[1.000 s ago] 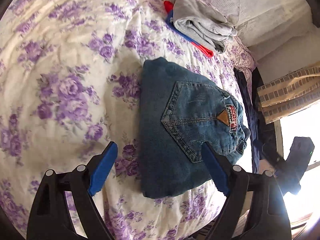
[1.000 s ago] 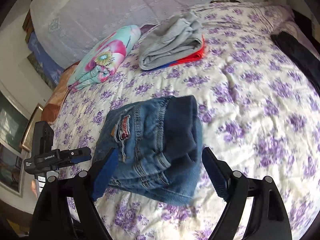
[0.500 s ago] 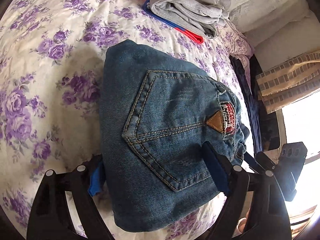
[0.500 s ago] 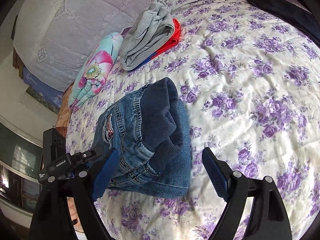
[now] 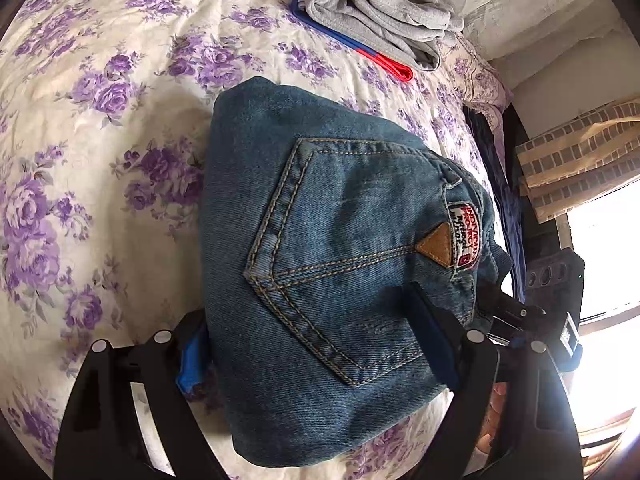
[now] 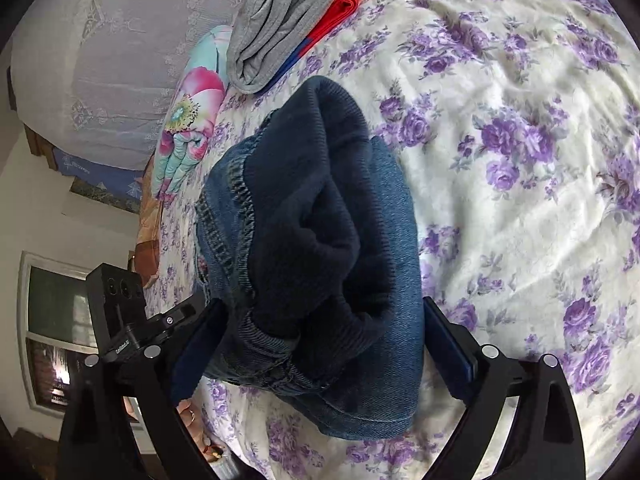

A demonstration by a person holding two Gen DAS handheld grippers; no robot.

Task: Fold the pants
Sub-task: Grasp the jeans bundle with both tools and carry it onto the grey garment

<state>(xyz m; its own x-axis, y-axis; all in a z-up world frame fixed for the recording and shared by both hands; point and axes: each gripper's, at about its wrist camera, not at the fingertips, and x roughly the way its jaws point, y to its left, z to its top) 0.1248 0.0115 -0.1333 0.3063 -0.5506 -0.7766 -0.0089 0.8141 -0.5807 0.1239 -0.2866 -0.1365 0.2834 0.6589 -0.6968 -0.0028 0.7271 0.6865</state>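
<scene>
A folded pair of blue denim pants (image 5: pixel 328 240) lies on the flowered bedspread (image 5: pixel 100 120), back pocket and red label up. My left gripper (image 5: pixel 312 344) is open, its jaws straddling the near end of the bundle, one blue pad (image 5: pixel 192 360) at the left side and one over the top. In the right wrist view the same pants (image 6: pixel 320 240) show their dark fleece lining and waistband. My right gripper (image 6: pixel 324 344) is open with its jaws on either side of the bundle's end. Neither gripper is seen closed on the cloth.
A stack of folded grey, red and blue clothes (image 5: pixel 376 12) lies farther up the bed, also in the right wrist view (image 6: pixel 288 20). A rolled flowered blanket (image 6: pixel 188 128) lies beside it. Dark clothes (image 5: pixel 500 184) hang at the bed's edge near a window.
Both grippers have moved forward onto the folded pants from opposite ends. The jaws now straddle the bundle; a second ago they were short of it.
</scene>
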